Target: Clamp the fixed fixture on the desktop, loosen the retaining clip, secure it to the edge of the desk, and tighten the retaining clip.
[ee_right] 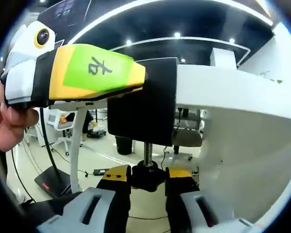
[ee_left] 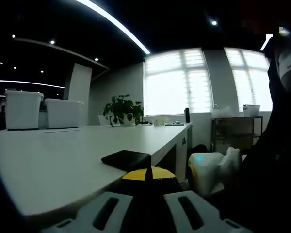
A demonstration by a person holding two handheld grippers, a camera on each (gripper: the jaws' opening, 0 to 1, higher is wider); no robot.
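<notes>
Below the desk (ee_right: 233, 92), right claw (ee_right: 149, 187) grips the clamp's screw knob (ee_right: 146, 174).

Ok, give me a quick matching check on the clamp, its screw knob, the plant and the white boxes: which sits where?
Things:
1. black clamp
2. screw knob
3. potted plant
4. white boxes

Places:
a. by the window, beyond the desk's far end
b. between the right tool jaws
c. on the desk top, at the left of the left gripper view
d. over the edge of the desk

Pairs: 1-d, 2-b, 3-a, 4-c
</notes>
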